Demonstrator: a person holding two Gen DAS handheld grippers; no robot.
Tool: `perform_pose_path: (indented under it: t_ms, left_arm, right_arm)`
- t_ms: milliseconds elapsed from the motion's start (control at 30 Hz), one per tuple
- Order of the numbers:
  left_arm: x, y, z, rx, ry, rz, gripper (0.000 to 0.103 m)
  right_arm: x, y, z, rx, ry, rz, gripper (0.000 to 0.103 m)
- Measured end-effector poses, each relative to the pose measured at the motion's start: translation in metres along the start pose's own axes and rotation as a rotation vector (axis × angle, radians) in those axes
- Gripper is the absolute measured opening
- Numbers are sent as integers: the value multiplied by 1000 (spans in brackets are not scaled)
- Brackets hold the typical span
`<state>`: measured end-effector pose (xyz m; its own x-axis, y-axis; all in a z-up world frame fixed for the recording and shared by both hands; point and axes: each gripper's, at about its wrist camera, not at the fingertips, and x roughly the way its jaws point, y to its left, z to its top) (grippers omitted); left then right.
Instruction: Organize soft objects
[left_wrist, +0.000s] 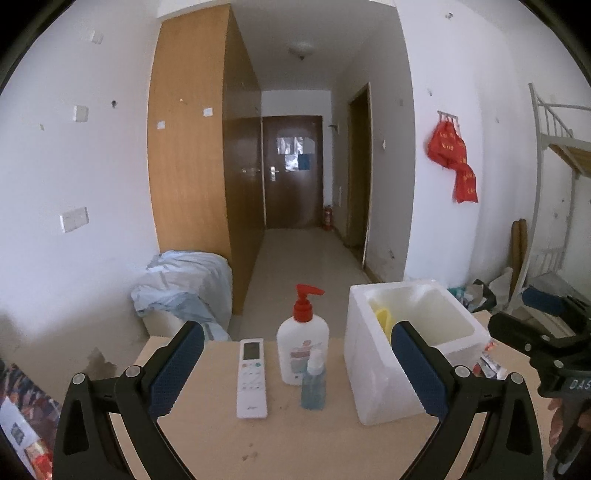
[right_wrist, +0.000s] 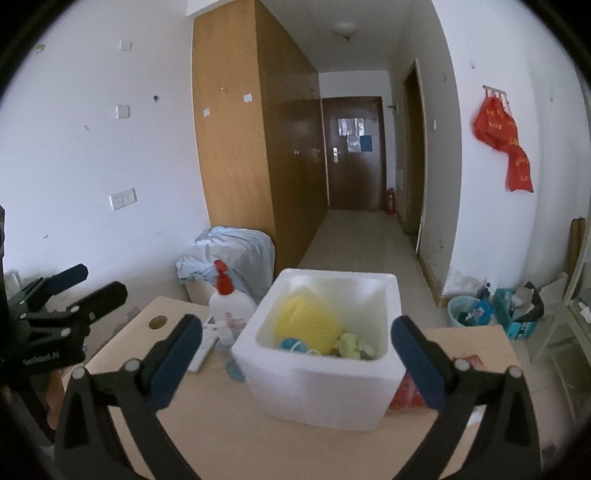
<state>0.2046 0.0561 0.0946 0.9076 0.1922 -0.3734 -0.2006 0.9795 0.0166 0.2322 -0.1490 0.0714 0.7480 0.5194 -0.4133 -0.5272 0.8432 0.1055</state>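
A white foam box (right_wrist: 317, 384) stands on the wooden table (right_wrist: 236, 443). Inside it lie a yellow sponge (right_wrist: 306, 326), a small blue soft item (right_wrist: 293, 345) and a pale green soft item (right_wrist: 349, 345). The box also shows in the left wrist view (left_wrist: 384, 384), with the yellow sponge (left_wrist: 382, 319) at its left wall. My right gripper (right_wrist: 297, 363) is open and empty, held in front of the box. My left gripper (left_wrist: 295, 369) is open and empty, above the table left of the box. The left gripper also shows in the right wrist view (right_wrist: 79, 290).
A white remote (left_wrist: 252, 376), a white pump bottle with a red top (left_wrist: 303, 343) and a small blue spray bottle (left_wrist: 314, 384) stand left of the box. Red packets (right_wrist: 406, 391) lie right of it. A bundle of light blue cloth (left_wrist: 184, 288) sits beyond the table.
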Motion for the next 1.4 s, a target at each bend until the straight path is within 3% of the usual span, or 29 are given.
perform_pose_path:
  t_ms: [833,1400]
  left_arm:
    - [-148,11,-47,8,-93,-19,101]
    - [-165,19,-116,-39,-229,-23,103]
  right_arm:
    - [-97,55,-42,-11,-88,42,103]
    - [-114,68,-98,1,-176,45,103]
